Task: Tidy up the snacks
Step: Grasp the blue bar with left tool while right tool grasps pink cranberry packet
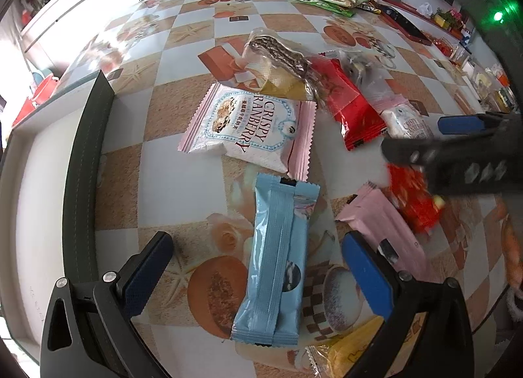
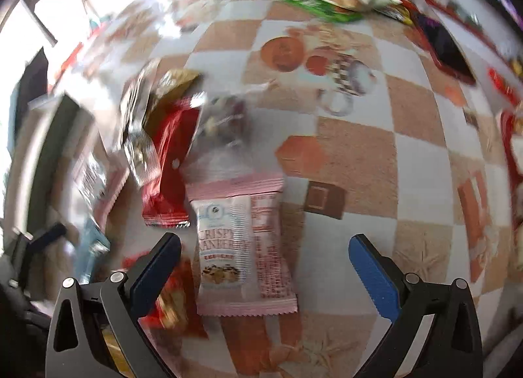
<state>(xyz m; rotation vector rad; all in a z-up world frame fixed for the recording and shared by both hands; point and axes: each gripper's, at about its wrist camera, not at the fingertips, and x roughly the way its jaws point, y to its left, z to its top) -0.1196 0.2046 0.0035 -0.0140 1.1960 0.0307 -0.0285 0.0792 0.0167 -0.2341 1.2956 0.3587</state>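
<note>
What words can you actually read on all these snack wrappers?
"CRISPY CRANBERRY": on the pink-edged white packet in the left view; its first letter is partly hidden.
"CRISP... ANBER...": on a second pink packet lying between the fingers of the open right claw, cut off by a fold.
Small print on both packets: too small or blurred to read.
Blue wrapper, red wrapper, far green bag: nothing legible.
</note>
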